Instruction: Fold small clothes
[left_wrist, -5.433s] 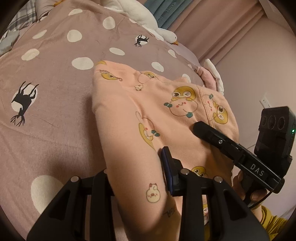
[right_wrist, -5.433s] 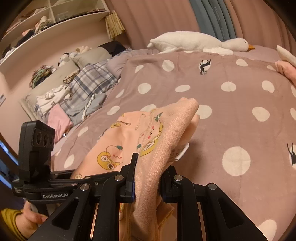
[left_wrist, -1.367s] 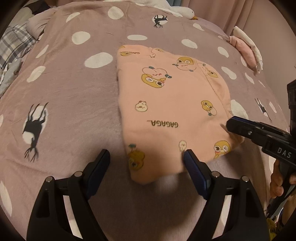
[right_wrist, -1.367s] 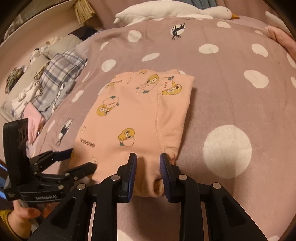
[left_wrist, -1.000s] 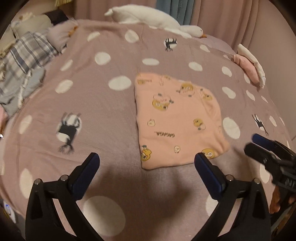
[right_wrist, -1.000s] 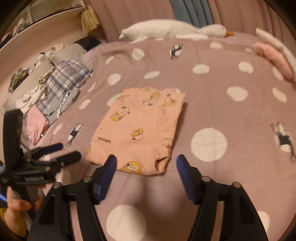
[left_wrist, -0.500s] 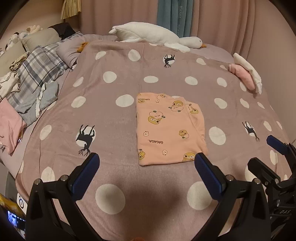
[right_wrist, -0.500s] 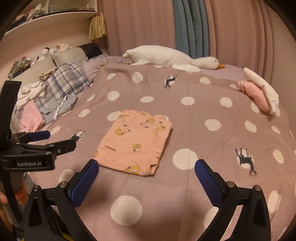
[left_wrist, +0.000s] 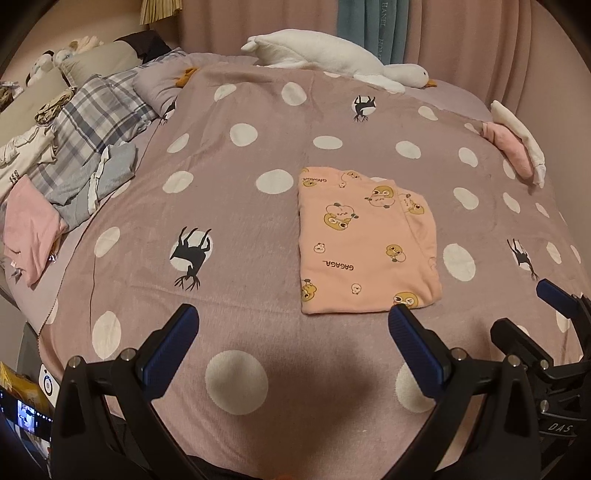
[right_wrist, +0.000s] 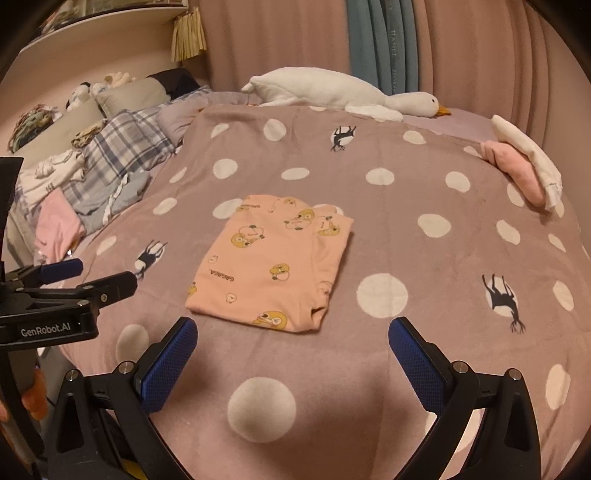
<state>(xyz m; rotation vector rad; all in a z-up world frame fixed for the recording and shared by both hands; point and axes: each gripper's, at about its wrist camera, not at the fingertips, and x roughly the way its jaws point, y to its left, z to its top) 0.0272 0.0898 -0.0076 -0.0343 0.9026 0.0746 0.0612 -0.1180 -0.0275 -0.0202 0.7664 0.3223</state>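
Garment (left_wrist: 364, 243) folded flat on blanket (left_wrist: 236, 221) | both grippers' fingers spread wide, empty

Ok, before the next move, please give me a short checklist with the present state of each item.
1. Left tool open and holding nothing: ok.
2. Right tool open and holding nothing: ok.
3. Peach garment lies folded flat on the dotted blanket: ok.
4. Both tools apart from the garment, not touching it: ok.
5. Folded edges even: not ok; at the right side an under layer sticks out a little.
6. More clothes to fold: ok; a loose heap lies at the left of the bed.
7. Which piece of the heap is free to pick: cannot tell.
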